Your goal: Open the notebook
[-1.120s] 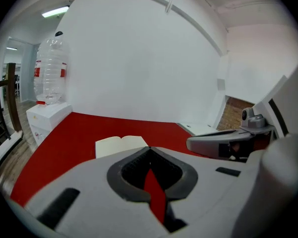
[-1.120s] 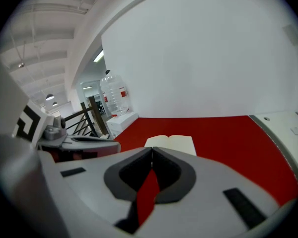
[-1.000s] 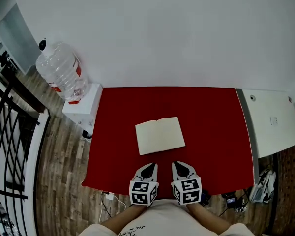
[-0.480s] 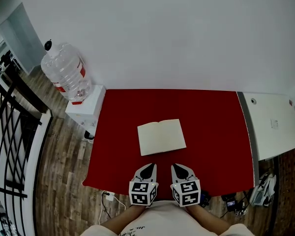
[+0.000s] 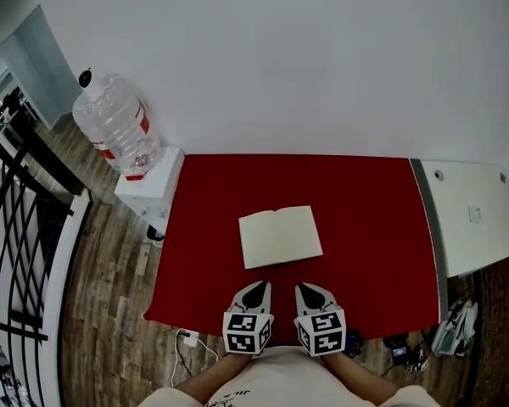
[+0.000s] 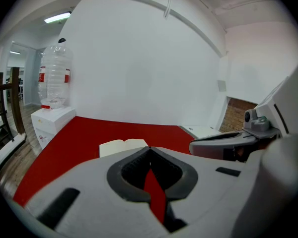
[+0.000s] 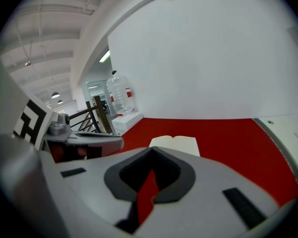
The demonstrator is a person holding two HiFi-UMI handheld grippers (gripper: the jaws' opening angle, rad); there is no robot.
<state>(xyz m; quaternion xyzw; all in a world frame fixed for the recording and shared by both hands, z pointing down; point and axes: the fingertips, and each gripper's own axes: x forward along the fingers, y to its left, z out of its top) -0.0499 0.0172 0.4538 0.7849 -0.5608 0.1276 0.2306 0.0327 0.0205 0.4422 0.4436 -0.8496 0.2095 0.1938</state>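
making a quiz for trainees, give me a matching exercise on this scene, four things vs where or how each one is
Things:
1. notebook
2. water bottle
3. left gripper
4. white side table

Places or states:
A. on the white stand left of the red table
B. jaws together, at the red table's near edge
C. beside the red table's right edge
D. lying open in the middle of the red table

Pairs: 1-D, 2-A, 3-B, 4-C

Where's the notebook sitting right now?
In the head view, the notebook lies open near the middle of the red table, just beyond the left gripper and right gripper at the near edge.
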